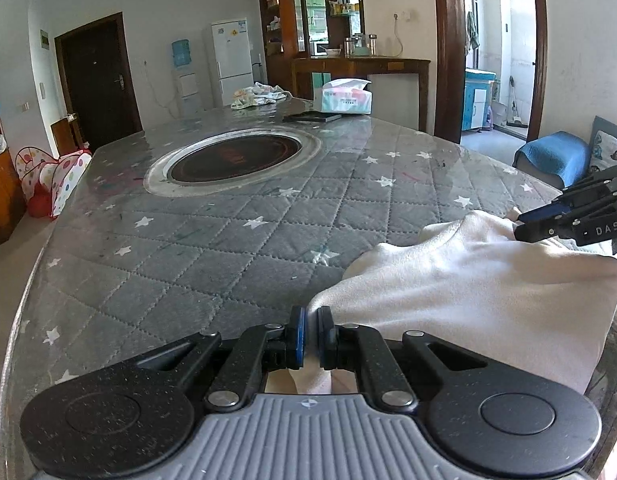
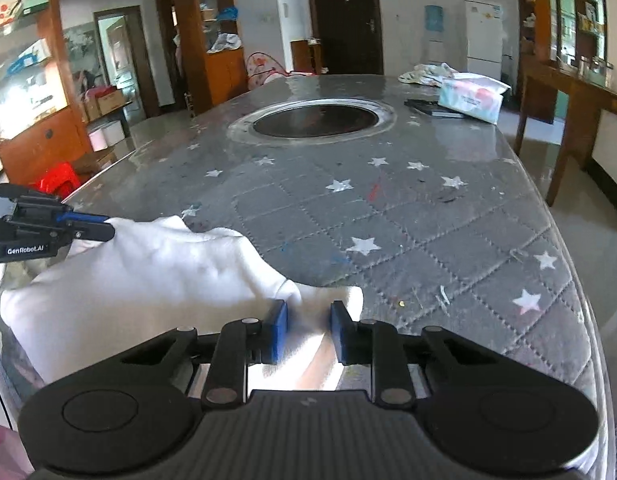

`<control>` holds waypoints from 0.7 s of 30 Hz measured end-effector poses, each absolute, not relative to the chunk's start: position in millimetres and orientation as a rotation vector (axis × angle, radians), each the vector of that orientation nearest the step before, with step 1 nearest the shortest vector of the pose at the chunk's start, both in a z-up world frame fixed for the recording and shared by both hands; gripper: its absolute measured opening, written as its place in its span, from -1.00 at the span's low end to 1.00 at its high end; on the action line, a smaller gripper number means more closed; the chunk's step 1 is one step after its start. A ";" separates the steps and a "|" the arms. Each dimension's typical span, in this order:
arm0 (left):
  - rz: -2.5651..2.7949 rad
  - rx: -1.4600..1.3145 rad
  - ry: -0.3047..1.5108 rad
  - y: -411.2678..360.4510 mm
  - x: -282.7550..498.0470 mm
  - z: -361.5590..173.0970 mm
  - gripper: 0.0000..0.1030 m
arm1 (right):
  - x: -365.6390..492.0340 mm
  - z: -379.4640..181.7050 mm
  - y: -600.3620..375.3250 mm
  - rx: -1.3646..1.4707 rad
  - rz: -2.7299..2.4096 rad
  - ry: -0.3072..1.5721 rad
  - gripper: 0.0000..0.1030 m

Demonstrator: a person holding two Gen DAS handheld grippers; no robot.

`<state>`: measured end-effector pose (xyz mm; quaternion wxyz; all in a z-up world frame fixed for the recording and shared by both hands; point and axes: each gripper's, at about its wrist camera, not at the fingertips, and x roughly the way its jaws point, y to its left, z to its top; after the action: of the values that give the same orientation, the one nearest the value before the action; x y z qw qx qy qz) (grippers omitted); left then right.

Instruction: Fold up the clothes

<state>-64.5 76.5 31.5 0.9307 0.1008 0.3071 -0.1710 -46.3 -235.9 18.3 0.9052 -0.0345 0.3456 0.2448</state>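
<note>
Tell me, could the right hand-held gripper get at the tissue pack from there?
Probably not without moving: the tissue pack sits at the table's far end, and the right hand-held gripper is at the white garment.

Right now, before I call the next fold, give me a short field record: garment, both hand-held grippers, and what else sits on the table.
garment: white cloth, bunched at the table's near edge
left hand-held gripper: shut on the cloth's edge
right hand-held gripper: pads apart, cloth between them, grip unclear
table: grey quilted star cover, round inset cooktop
far end: tissue pack, crumpled cloth
</note>
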 end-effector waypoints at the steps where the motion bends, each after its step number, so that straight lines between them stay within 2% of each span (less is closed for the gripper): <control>1: -0.350 0.207 0.629 76.5 -64.0 31.3 -0.86 | -47.3 17.9 -235.5 -0.075 0.507 0.712 -0.58; 4: -0.348 0.205 0.630 77.2 -63.4 30.8 -0.86 | -50.5 20.0 -232.6 -0.092 0.516 0.695 -0.88; 11: -0.344 0.201 0.637 76.8 -62.7 28.1 -0.79 | -60.7 29.4 -219.2 -0.219 0.430 0.631 -0.90; 14: -0.341 0.203 0.642 75.6 -61.6 26.8 -0.73 | -56.2 19.6 -218.8 -0.208 0.428 0.670 -0.87; 18: -0.326 0.193 0.639 79.7 -62.6 32.6 -0.60 | -56.5 35.5 -223.0 -0.180 0.442 0.659 -0.83; 21: -0.316 0.172 0.627 83.3 -62.6 38.7 -0.60 | -58.0 49.6 -220.4 -0.162 0.475 0.633 -0.83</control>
<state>-62.6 83.3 38.7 0.9354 0.0843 0.3065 -0.1547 -58.0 -220.4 49.6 0.9195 -0.0788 0.3079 0.2312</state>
